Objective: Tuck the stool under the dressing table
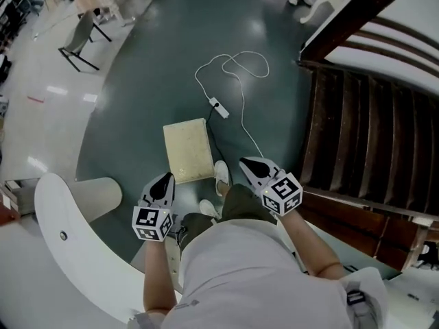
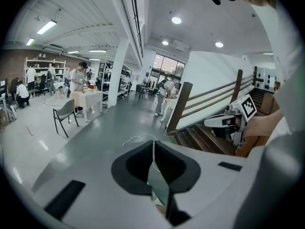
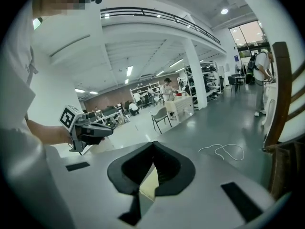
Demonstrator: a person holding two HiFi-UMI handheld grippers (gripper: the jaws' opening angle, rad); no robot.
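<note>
A grey floor (image 1: 137, 94) is crossed by a white cable (image 1: 241, 98); wooden stairs (image 1: 363, 136) are seen right, a chair (image 1: 81, 40) far left.

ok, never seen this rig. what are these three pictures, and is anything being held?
No robot: a person carries a hand-held gripper in each hand. The head view is from a camera on their head, looking steeply down. It shows the left hand-held gripper and the right hand-held gripper. The other two views come from a camera riding on each one, looking along its jaws. On the grey floor stands a cream-topped stool, just ahead of them, with a white extension cable beyond it. Dark wooden stairs are at the right. Both hand-held grippers are shut and hold nothing.
</note>
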